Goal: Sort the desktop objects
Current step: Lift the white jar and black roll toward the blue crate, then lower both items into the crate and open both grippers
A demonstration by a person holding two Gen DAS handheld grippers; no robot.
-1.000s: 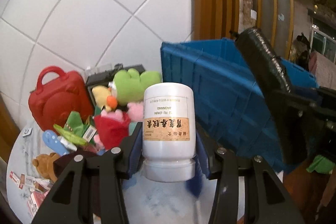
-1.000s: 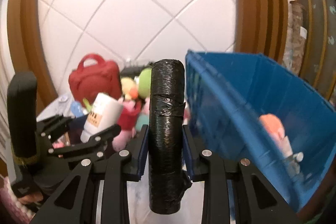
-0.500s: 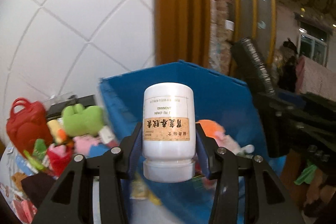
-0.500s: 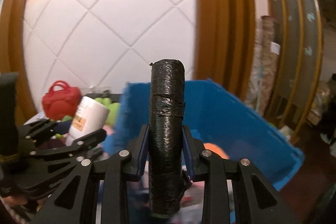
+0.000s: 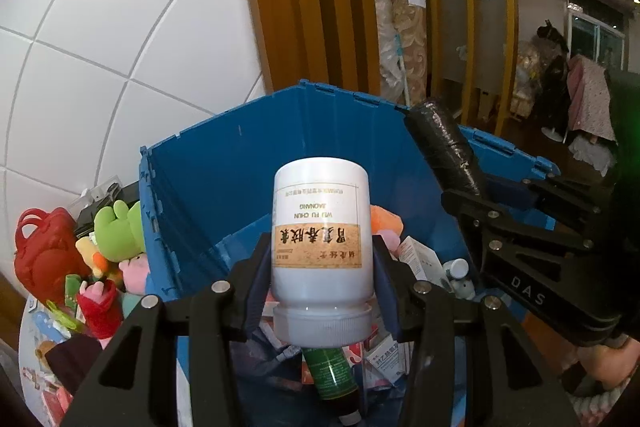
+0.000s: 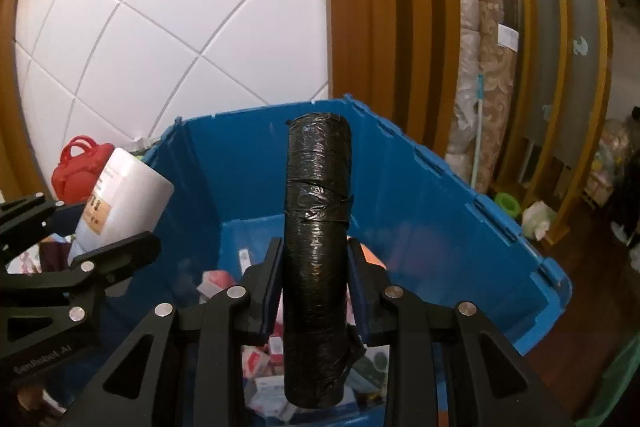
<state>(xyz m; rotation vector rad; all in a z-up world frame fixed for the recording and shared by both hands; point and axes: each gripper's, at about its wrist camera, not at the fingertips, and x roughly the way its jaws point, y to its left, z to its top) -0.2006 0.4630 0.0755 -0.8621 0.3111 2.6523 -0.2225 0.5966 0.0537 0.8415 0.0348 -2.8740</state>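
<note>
My left gripper is shut on a white pill bottle with a tan label, cap end towards me. It hangs over the open blue plastic crate. My right gripper is shut on a black taped roll, held upright over the same blue crate. In the right wrist view the left gripper with the white bottle shows at the left. In the left wrist view the right gripper with the black roll shows at the right.
The crate holds small boxes, a dark green bottle and an orange toy. Left of the crate lie a red bag, a green plush and other toys. A tiled white wall and wooden frames stand behind.
Both grippers have swung right with their objects, from facing the toy pile to hanging over the blue crate's inside. The grips have not changed.
</note>
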